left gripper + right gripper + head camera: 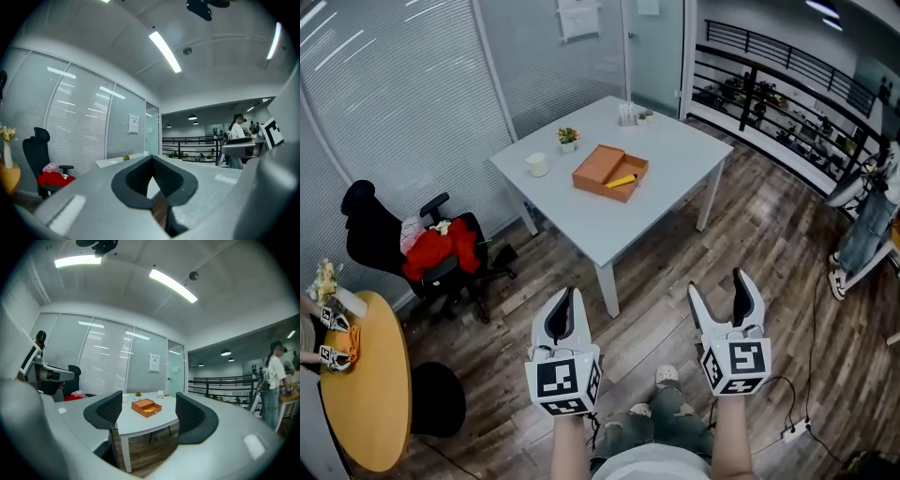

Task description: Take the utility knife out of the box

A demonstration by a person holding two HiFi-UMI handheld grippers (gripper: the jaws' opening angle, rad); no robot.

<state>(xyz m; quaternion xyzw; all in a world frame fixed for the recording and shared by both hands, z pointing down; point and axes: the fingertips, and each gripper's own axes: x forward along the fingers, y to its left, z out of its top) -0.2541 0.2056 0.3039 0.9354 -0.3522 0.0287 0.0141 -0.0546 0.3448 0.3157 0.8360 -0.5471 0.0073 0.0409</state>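
Left claw closed, right claw open, empty; utility knife in box on table; cup, plant beside.

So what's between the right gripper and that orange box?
From the right gripper: only wooden floor, then bare white table up to the orange box. The head view shows it.

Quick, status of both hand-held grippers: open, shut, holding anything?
Left hand-held gripper: closed, nothing between its jaws.
Right hand-held gripper: open, empty.
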